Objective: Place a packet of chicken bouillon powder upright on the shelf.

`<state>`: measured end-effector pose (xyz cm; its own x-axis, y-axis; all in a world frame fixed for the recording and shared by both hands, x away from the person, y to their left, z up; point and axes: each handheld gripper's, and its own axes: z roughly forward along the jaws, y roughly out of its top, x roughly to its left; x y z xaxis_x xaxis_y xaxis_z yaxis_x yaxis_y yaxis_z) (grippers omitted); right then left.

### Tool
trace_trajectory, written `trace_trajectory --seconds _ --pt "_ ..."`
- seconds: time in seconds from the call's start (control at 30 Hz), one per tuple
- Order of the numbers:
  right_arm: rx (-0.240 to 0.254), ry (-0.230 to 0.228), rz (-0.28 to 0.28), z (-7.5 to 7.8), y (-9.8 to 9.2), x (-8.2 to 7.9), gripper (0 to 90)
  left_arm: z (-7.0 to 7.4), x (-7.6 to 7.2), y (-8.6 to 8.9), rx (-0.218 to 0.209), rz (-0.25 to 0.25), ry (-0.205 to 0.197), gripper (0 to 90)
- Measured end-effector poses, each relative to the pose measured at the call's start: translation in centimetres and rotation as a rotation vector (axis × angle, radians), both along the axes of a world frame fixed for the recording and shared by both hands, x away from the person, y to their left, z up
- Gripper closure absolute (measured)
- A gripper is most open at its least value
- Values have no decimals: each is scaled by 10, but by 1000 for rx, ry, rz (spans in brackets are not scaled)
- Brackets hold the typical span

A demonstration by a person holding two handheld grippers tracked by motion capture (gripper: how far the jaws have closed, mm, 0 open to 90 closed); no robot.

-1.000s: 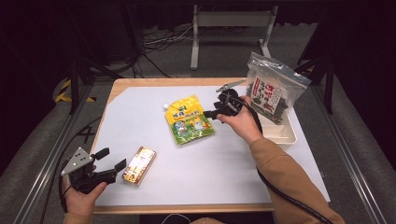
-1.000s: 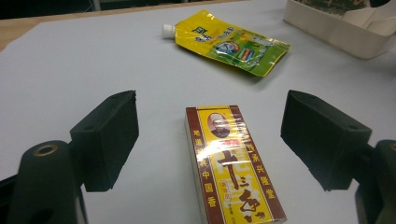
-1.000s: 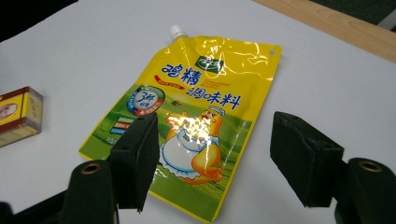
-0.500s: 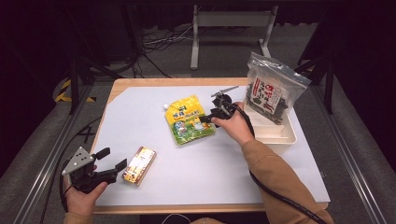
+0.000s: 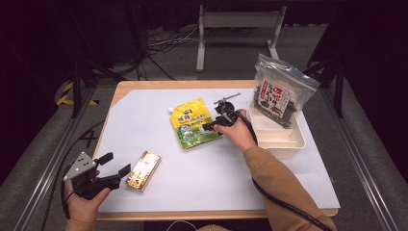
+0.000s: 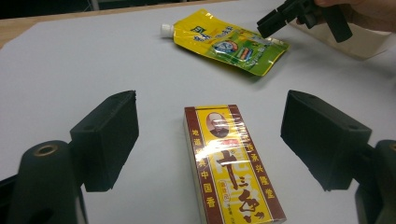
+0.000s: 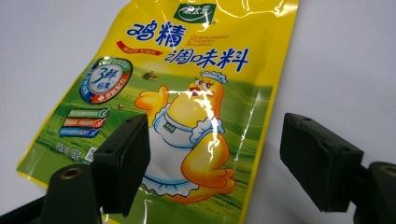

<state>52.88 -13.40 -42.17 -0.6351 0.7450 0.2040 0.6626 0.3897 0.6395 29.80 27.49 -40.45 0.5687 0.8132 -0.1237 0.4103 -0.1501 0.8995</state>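
Nearest us, our left hand-held gripper (image 5: 117,164) sits wide open just before the yellow box (image 5: 143,170) on the desk (image 5: 202,187). Farther off, our right hand-held gripper (image 5: 208,126), jaws just opening wide and gripping nothing, hovers over the yellow pouch (image 5: 193,123) lying flat mid-desk.

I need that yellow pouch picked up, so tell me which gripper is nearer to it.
Right. The right gripper hangs over the yellow pouch's edge with its jaws open above it. The left gripper sits at the table's near left corner, beside the small box, well away from the pouch.
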Motion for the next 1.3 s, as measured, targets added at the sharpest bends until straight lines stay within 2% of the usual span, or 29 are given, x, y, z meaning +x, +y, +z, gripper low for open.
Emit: trace_trajectory --seconds 0.1,0.23,0.43,0.5,0.6,0.67,0.73,0.77,0.8,0.9,0.93,1.03,1.07,1.1,1.3 --pt "-2 28 -2 -4 4 0 236 0 0 0 0 2 -1 198" --pt "10 59 -22 -10 8 1 182 0 0 0 1 1 -1 198" --pt "-11 59 -31 -9 10 0 185 0 0 -2 6 -1 -2 198" --pt "-17 76 -22 -7 13 0 247 0 0 -2 9 -1 -3 198" --pt "-21 74 -20 -7 14 -1 275 0 0 -2 7 -2 -2 198" --pt "-7 77 -19 -7 14 -2 325 1 0 -3 11 -5 0 198" --pt "6 69 -24 -8 14 -3 337 1 0 -3 11 -5 0 198" --pt "18 59 -26 -10 13 -3 350 1 0 -3 12 -6 1 198" --pt "37 38 -28 -12 12 -5 401 0 0 -3 12 -5 1 198" --pt "47 22 -25 -13 12 -6 430 0 1 -4 15 -7 0 198" --pt "48 13 -27 -13 12 -7 472 0 1 -4 14 -8 0 198" --pt "37 -6 -35 -12 12 -8 561 0 1 -5 12 -8 2 198" --pt "27 -16 -31 -11 12 -8 630 0 1 -5 10 -8 2 198" --pt "9 -36 -24 -11 12 -9 653 0 1 -5 10 -8 2 198" --pt "-2 -66 -5 -9 12 -10 758 0 2 -4 12 -7 2 198"
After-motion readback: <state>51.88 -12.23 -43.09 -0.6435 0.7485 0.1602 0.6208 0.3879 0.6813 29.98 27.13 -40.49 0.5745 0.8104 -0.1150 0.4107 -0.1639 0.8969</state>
